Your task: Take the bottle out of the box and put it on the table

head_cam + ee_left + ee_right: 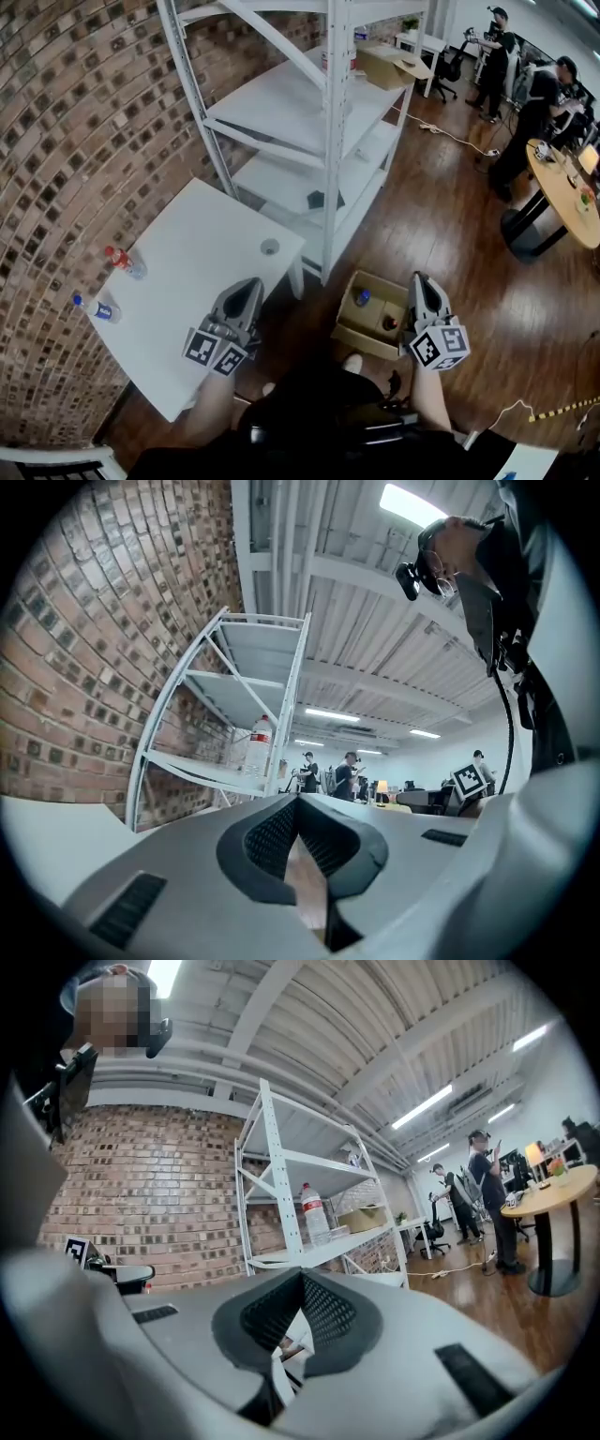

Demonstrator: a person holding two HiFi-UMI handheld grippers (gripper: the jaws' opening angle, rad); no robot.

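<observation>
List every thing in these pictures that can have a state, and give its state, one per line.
Left gripper: shut, empty.
Right gripper: shut, empty.
Floor box: open at the top, things inside.
Red-capped bottle: lying on the table.
Blue-capped bottle: lying on the table.
Shelf bottle: upright.

The table [202, 239] is white, the box [359, 335] brown, the wall [75, 122] patterned brick.
</observation>
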